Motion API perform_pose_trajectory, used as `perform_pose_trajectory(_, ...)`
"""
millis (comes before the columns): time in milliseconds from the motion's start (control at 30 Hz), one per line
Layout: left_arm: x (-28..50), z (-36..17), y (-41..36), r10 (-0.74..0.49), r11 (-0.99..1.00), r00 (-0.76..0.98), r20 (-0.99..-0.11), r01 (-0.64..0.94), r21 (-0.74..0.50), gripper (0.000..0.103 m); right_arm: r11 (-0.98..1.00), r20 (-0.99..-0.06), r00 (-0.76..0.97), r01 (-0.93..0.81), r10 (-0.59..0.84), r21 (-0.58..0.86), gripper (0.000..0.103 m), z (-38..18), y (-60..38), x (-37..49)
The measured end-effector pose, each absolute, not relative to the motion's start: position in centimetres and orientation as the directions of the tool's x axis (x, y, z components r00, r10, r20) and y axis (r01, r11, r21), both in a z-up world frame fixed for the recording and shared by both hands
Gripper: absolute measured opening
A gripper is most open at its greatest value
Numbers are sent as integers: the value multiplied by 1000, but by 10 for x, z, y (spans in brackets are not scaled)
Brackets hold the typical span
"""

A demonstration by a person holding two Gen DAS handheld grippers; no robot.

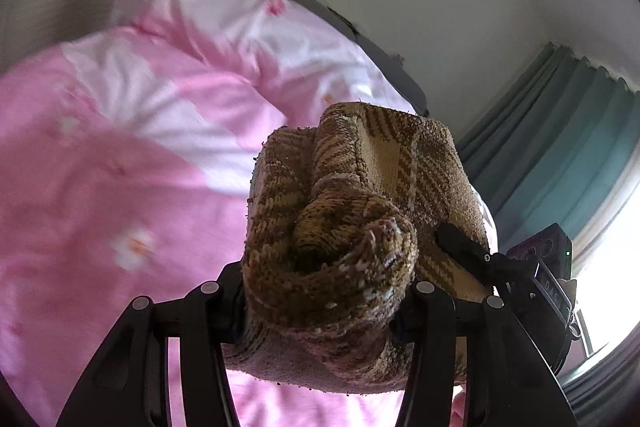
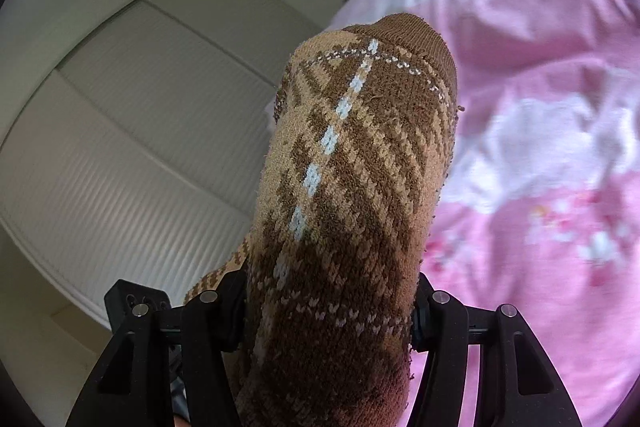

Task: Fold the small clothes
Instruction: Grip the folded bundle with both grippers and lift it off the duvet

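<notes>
- While both grippers, left gripper (image 1: 324, 307) and right gripper (image 2: 332, 315), pinch the brown knitted sock (image 2: 352, 163) above the pink bedding (image 1: 100, 167), we should keep it taut.
- We lower evenly, ends aligned.

Both hand-held grippers (image 1: 324, 307) (image 2: 328, 311) clamped, raised.

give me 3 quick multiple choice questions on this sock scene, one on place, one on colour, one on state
1. What lies behind the sock held in the right tool?
A. pink bedding
B. wooden floor
C. kitchen counter

2. What colour is the curtain?
A. red
B. teal
C. yellow

3. How is the left tool?
A. open and empty
B. out of view
C. shut on the sock

Key:
1 A, pink bedding fills the right wrist view beyond the sock.
2 B, the curtain hangs teal beside the bright window.
3 C, bunched knit sits pinched between its fingers.
</notes>
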State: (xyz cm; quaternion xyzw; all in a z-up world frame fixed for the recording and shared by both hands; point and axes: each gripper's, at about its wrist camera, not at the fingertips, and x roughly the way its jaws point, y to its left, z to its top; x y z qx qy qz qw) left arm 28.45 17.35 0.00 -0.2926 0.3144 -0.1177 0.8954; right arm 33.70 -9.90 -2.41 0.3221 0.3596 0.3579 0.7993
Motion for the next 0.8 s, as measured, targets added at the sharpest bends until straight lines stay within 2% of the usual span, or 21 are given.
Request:
perform_pose_trajectory(433,301,14,393,-189,854,840,-509,-115,-507,51,393,-254,350,-419,902,819,59,-36,132,402)
perform_pose_trajectory(600,325,-10,461,-133,862,840,-525,-164,-480,51,378,-254,321,-422,913,824,59,-58,202,431)
perform_pose_trajectory(800,354,-55,495,-101,883,817,-568,-190,-430,51,384,-286,295,-364,912,849,59,-115,244,462)
